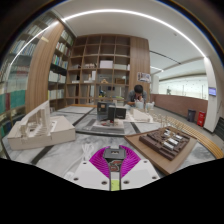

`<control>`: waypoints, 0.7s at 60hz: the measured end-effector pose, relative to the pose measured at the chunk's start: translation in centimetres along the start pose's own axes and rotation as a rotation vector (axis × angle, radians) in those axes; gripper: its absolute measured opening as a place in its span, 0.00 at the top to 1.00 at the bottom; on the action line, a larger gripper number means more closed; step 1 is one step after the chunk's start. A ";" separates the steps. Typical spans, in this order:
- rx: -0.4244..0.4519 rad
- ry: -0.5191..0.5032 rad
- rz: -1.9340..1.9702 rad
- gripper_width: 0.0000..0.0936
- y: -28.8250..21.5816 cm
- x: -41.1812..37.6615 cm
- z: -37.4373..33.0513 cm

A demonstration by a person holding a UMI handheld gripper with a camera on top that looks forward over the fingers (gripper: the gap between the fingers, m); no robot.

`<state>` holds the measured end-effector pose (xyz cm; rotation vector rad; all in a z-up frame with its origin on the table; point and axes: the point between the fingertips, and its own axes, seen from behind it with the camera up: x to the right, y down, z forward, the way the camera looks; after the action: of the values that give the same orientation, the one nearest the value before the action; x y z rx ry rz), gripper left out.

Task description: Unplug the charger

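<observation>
bookshelved room beyond fingers [116, 169], nearly closed

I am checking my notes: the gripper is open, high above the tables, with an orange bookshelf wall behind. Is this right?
Not quite. The gripper view shows the gripper shut, its pink pads together with nothing between them. The rest holds: it is high above the tables, with the orange bookshelf wall behind.
</observation>
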<state>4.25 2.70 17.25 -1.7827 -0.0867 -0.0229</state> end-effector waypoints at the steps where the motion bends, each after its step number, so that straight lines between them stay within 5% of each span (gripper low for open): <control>1: -0.013 0.009 -0.011 0.90 0.7 0.6 -0.2; 15: -0.275 0.025 -0.013 0.87 13.2 6.8 -1.0; 34: -0.415 0.023 0.000 0.75 18.4 8.0 0.6; 42: -0.395 0.030 -0.020 0.71 18.2 8.1 1.0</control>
<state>13.64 0.22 -0.18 -2.1758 -0.0821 -0.0863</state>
